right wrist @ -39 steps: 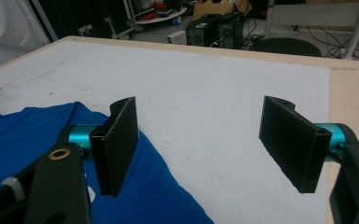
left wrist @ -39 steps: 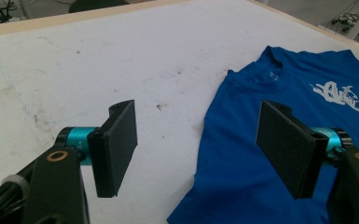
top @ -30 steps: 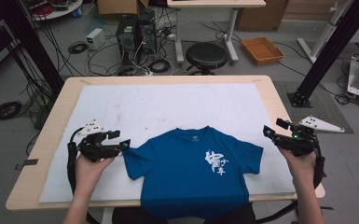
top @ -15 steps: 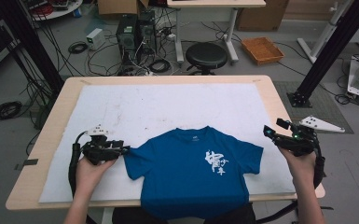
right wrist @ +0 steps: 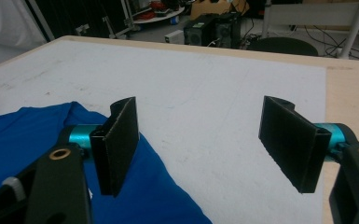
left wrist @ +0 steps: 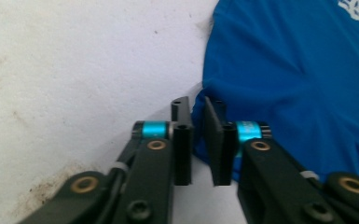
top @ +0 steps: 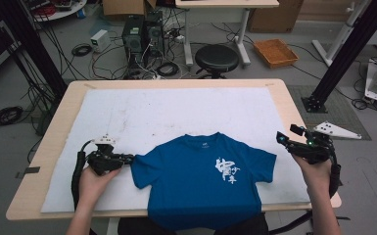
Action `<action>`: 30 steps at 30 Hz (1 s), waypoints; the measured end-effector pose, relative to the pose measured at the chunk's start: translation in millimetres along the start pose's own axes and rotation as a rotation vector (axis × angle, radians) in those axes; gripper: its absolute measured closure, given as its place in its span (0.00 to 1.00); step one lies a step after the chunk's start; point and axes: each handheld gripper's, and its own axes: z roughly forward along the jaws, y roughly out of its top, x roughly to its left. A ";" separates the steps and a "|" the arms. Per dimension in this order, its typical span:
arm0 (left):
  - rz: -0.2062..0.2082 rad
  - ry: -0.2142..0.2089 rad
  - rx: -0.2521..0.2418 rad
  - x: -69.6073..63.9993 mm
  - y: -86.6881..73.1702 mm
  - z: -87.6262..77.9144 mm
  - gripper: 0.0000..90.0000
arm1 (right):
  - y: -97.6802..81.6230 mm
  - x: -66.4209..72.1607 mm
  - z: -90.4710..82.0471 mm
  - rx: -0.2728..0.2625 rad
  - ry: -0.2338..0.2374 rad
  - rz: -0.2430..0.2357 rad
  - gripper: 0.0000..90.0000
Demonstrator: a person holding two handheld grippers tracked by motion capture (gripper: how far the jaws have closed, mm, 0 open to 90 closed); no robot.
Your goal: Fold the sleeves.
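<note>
A blue T-shirt (top: 205, 181) with white print lies flat, front up, at the near edge of the white mat (top: 176, 112). My left gripper (top: 129, 157) rests low on the mat at the shirt's left sleeve. Its jaws have just been closing, and in the left gripper view (left wrist: 196, 103) they are nearly together with the hem of the blue sleeve (left wrist: 298, 70) pinched between the pads. My right gripper (top: 286, 134) hovers just off the shirt's right sleeve, jaws wide apart. In the right gripper view (right wrist: 198, 105) nothing sits between them, and the blue cloth (right wrist: 28, 135) lies under the left jaw.
The mat covers most of a wooden table (top: 294, 107). Beyond the far edge stand a black stool (top: 217, 58), computer towers (top: 142, 32) with cables, and an orange tray (top: 275, 51) on the floor. A black frame post (top: 335, 68) rises at the right.
The left gripper sank onto the mat at the left sleeve and its jaws went from wide apart to closed on the sleeve hem. The right gripper and the shirt stayed put.
</note>
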 end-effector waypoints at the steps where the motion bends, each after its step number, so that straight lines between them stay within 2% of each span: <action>1: 0.000 0.000 0.000 0.0 0.0 0.0 0.96 | 0.1 -0.1 -0.2 -0.001 0.001 0.000 0.32; 4: -0.027 -0.031 -0.039 -3.4 4.4 -9.2 0.96 | 0.1 -0.1 -0.5 0.002 -0.002 0.004 0.32; 7: -0.034 -0.057 -0.054 -7.8 7.9 -13.7 0.97 | -0.1 -0.5 -0.2 0.001 -0.002 0.004 0.32; 9: -0.052 -0.099 -0.067 -13.3 12.5 -16.9 0.97 | 0.0 -0.7 -0.2 0.001 -0.003 0.004 0.32; 10: -0.066 -0.134 -0.079 -21.9 18.9 -19.2 0.97 | 0.3 -0.7 -0.5 -0.001 -0.003 0.006 0.32; 11: -0.066 -0.153 -0.083 -26.3 22.6 -19.9 0.97 | 0.3 -0.7 -0.5 -0.002 -0.003 0.005 0.32; 12: -0.066 -0.153 -0.083 -26.3 22.6 -19.9 0.97 | 0.4 -0.5 -0.4 -0.001 -0.002 0.006 0.32; 13: -0.073 -0.173 -0.092 -31.5 26.2 -19.8 0.97 | 0.6 -0.3 -0.2 -0.001 -0.001 0.005 0.32; 14: -0.084 -0.213 -0.102 -41.5 32.8 -17.8 0.97 | 0.8 -0.2 -0.1 -0.002 -0.001 0.003 0.32; 15: -0.084 -0.213 -0.102 -41.5 32.8 -17.8 0.97 | 1.0 0.4 -0.2 -0.001 0.001 0.008 0.32; 20: -0.116 -0.296 -0.120 -65.3 46.5 -2.0 0.97 | 2.0 0.8 -0.8 -0.006 0.002 0.000 0.32; 27: -0.172 -0.360 -0.138 -84.5 59.3 27.6 0.97 | 1.3 -0.2 -1.2 -0.006 -0.001 0.004 0.32; 30: -0.172 -0.361 -0.130 -91.7 62.8 41.8 0.97 | 1.1 -0.7 -1.2 -0.004 -0.004 0.005 0.32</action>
